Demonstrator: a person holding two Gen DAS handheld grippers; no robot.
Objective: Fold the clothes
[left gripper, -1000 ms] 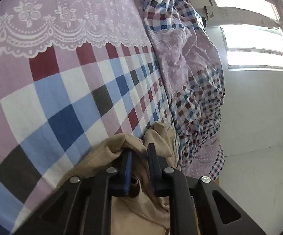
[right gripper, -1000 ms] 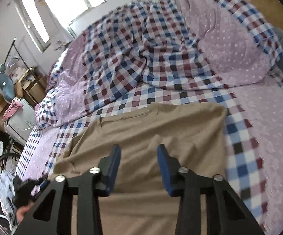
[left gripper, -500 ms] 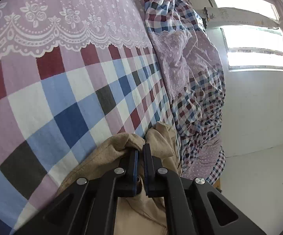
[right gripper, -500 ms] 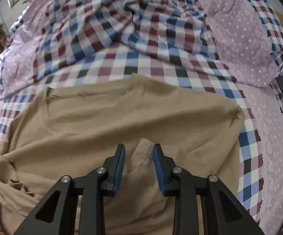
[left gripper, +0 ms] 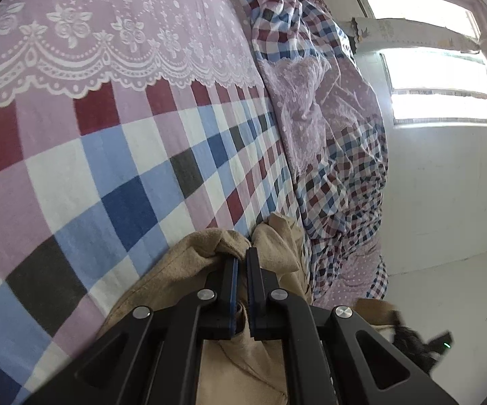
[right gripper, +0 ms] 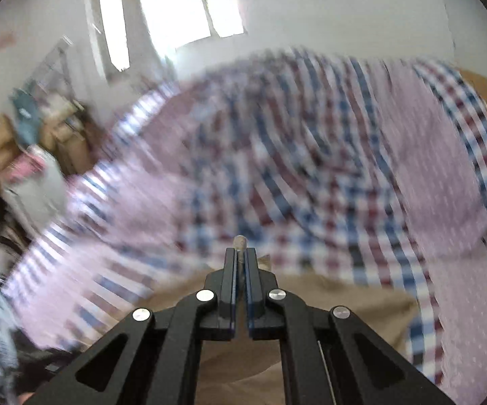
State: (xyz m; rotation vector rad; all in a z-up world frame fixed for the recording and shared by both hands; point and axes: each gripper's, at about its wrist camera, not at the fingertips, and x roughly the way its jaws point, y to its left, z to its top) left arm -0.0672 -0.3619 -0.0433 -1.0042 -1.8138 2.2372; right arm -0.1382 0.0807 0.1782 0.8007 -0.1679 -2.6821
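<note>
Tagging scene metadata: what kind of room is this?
Most likely a home bedroom. A bed with a checked sheet and rumpled quilt fills both views, a window sits in a plain white wall, and household clutter is stacked beside the bed.

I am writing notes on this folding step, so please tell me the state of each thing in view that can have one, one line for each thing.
Left claw: shut on the tan garment.
Right claw: shut on the tan garment, a bit of cloth showing past its tips.
Tan garment: bunched at the left claw, pinched by both claws, not folded yet.
Checked sheet: spread flat on the bed.
Checked quilt: crumpled in a heap.
</note>
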